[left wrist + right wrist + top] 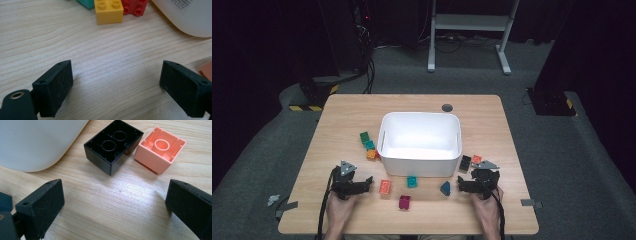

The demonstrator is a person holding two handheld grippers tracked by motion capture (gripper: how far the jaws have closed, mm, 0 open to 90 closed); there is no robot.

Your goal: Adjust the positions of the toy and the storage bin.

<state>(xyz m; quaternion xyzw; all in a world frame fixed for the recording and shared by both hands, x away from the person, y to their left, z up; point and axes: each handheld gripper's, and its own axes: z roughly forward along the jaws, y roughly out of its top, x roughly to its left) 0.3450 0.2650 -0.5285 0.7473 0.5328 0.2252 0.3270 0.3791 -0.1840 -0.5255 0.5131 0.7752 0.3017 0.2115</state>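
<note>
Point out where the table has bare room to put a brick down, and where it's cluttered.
Free: the strip behind the white bin, the left side beyond the green brick, and the front edge below the magenta brick. Crowded: the bin's left side, and its front from the orange brick to the black brick.

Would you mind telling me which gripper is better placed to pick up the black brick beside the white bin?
The right gripper. The black brick lies upside down just ahead of its open jaws, by the white bin. The left gripper sits across the table.
</note>
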